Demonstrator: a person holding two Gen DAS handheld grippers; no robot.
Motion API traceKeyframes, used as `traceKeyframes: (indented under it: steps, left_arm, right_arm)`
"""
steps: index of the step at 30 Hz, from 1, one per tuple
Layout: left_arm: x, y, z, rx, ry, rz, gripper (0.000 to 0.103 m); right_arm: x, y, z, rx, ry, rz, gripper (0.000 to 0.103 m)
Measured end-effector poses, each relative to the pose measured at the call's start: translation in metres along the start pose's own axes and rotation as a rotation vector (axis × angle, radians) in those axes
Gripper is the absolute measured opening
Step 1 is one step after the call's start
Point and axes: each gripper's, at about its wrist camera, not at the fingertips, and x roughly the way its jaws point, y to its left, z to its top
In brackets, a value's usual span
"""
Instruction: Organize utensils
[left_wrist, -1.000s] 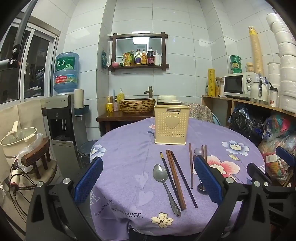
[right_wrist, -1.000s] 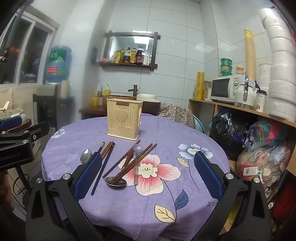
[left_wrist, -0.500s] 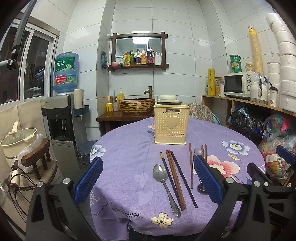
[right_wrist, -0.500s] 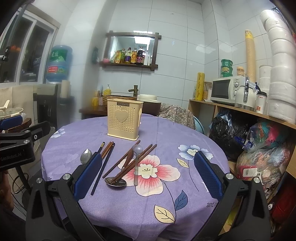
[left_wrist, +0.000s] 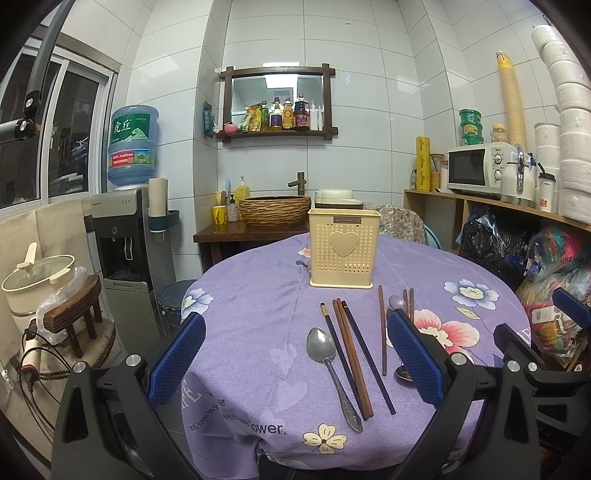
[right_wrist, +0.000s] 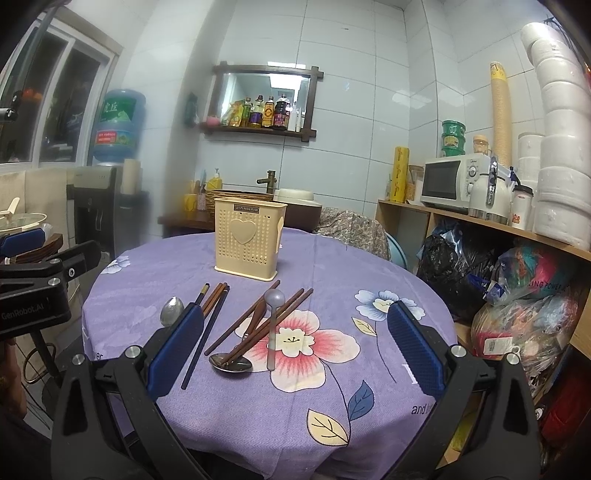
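A cream perforated utensil holder (left_wrist: 344, 252) (right_wrist: 249, 238) stands upright at the middle of the round table. In front of it lie a metal spoon (left_wrist: 330, 369) (right_wrist: 171, 310), three dark chopsticks (left_wrist: 352, 354) (right_wrist: 212, 301) and a single chopstick (left_wrist: 382, 328). Further right, several brown chopsticks (right_wrist: 258, 321) cross a metal spoon (right_wrist: 231, 362) and a pale plastic spoon (right_wrist: 273, 325). My left gripper (left_wrist: 295, 363) hangs open over the near table edge, nothing between its fingers. My right gripper (right_wrist: 295, 349) is open too, above the flower print, right of the left one.
The table wears a purple flowered cloth (left_wrist: 258, 295). A water dispenser (left_wrist: 125, 236) and a small wooden stool (left_wrist: 74, 314) stand at the left. Shelves with a microwave (right_wrist: 452, 181) and plastic bags (right_wrist: 517, 280) line the right. A sink counter (left_wrist: 258, 229) is behind the table.
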Motion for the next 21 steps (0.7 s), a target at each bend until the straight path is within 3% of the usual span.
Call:
traceKeyframes:
  steps: [21]
  left_arm:
    - [0.0001,-0.0005,-0.0005,0.001,-0.002,0.002,0.098]
  right_arm:
    - [-0.0007,0.0008,0.0010,-0.005,-0.001,0.001,0.098]
